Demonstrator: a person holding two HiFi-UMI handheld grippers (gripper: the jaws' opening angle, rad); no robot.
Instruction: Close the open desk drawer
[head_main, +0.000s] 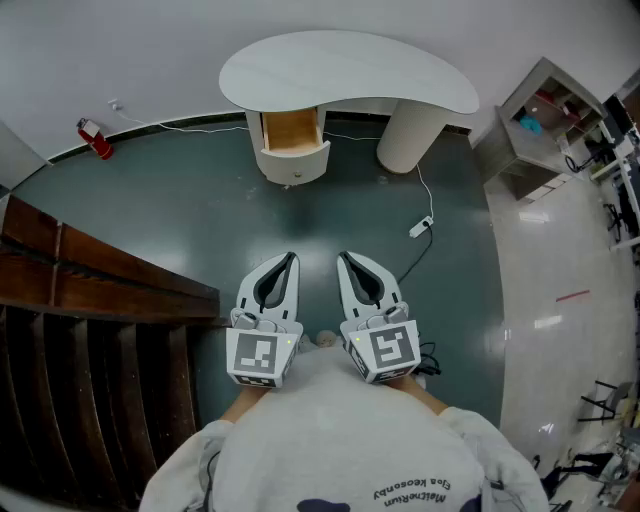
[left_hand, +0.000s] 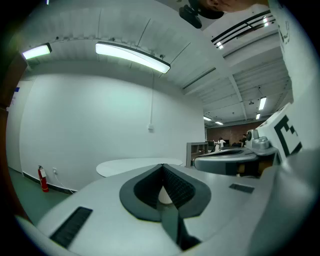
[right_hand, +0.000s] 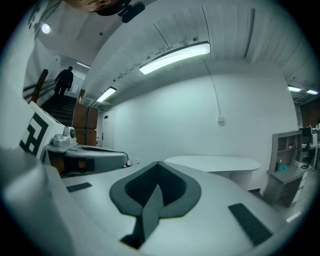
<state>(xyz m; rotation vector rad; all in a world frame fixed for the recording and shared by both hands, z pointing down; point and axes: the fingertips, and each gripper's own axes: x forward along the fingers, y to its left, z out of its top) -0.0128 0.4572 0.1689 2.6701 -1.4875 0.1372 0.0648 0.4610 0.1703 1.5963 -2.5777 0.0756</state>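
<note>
A white kidney-shaped desk (head_main: 350, 72) stands by the far wall, and its top (left_hand: 135, 165) (right_hand: 215, 162) shows in both gripper views. Its rounded drawer (head_main: 293, 148) is pulled out, showing a wooden inside. My left gripper (head_main: 291, 260) and right gripper (head_main: 345, 259) hang side by side well short of the desk, near my chest. Both are shut with nothing between their tips. The left gripper (left_hand: 162, 166) and the right gripper (right_hand: 158, 164) point roughly level toward the desk.
A red fire extinguisher (head_main: 95, 138) lies by the wall at left. A white cable with a plug (head_main: 420, 228) runs across the dark green floor. Wooden stairs (head_main: 90, 300) descend at left. A grey shelf unit (head_main: 545, 120) stands at right.
</note>
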